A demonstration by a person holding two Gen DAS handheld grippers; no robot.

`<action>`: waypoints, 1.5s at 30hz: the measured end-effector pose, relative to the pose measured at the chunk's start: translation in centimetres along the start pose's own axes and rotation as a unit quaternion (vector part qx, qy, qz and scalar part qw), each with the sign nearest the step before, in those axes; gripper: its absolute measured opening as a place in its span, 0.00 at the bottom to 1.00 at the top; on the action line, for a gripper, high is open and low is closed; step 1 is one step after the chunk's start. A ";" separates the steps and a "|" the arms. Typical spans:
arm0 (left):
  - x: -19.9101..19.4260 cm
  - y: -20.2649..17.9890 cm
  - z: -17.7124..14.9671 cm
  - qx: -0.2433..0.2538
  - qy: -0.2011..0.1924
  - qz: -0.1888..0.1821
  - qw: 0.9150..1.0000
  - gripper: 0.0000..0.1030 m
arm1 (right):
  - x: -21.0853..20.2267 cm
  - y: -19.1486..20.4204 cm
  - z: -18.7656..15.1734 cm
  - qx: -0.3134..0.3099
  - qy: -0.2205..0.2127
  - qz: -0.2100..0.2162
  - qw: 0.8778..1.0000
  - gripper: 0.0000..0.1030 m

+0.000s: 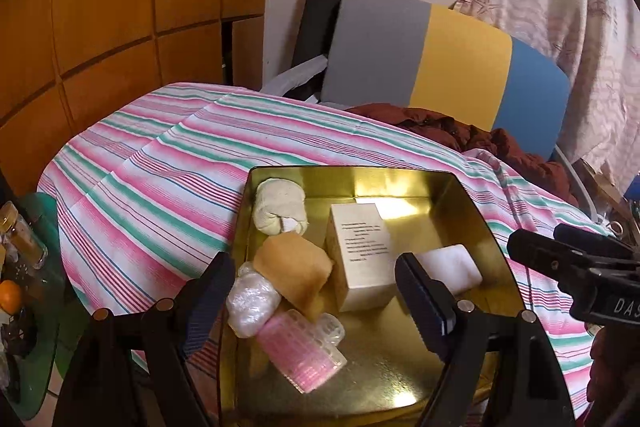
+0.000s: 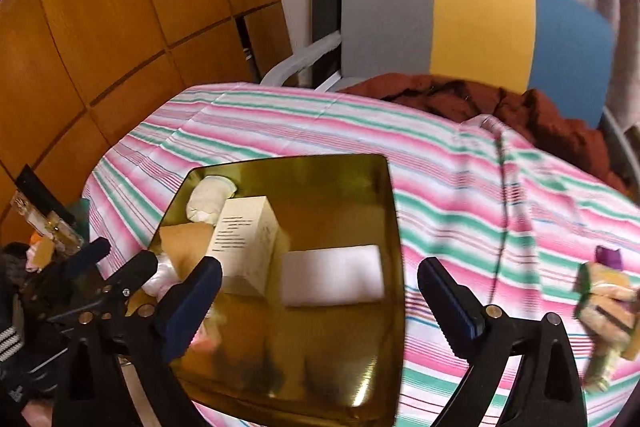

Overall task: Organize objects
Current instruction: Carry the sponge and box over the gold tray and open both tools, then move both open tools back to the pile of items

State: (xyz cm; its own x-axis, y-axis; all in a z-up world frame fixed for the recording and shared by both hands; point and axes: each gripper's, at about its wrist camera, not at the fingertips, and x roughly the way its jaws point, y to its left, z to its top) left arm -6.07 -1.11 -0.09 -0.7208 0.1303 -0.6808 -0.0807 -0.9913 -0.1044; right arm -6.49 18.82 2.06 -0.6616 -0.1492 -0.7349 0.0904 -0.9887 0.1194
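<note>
Between spread jaws (both pairs): gold tin (image 1: 472, 211).

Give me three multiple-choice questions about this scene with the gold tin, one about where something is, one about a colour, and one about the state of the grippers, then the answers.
1. Where does the white block lie?
A. On the striped cloth
B. Inside the gold tin
C. On the chair

2. What colour is the middle stripe of the chair back?
A. Yellow
B. Red
C. Green

3. How does the left gripper stand?
A. Shut on the cream box
B. Shut on nothing
C. Open, holding nothing

Answers:
1. B: the block rests on the floor of the gold tin, beside the cream box.
2. A: yellow sits between grey and blue.
3. C: its fingers are spread apart above the tin; the right gripper is open too.
</note>
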 end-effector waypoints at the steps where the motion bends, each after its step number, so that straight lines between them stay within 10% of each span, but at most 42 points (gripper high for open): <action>1: -0.1 -0.2 0.0 0.001 0.000 -0.003 1.000 0.81 | -0.2 -0.1 -0.1 -0.004 -0.004 -0.006 1.000 0.98; 18: -0.4 -3.3 -1.1 0.030 0.015 -0.034 0.999 0.81 | -1.9 -2.5 -2.0 -0.006 -0.023 -0.064 0.998 1.00; 32: 0.1 -7.1 -1.7 0.051 0.037 -0.105 0.992 0.80 | -3.9 -12.2 -4.5 0.093 -0.012 -0.122 0.988 1.00; 45: -0.8 -15.2 -2.0 0.122 0.063 -0.204 0.969 0.80 | -11.5 -29.5 -7.0 0.245 -0.032 -0.234 0.940 1.00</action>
State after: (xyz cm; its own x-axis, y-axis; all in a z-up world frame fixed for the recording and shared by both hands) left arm -2.88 13.91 0.59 -0.5059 0.4994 -0.7033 -0.5126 -0.8298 -0.2205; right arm 3.63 49.66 2.30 -0.5885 0.3176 -0.7435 -0.5647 -0.8196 0.0970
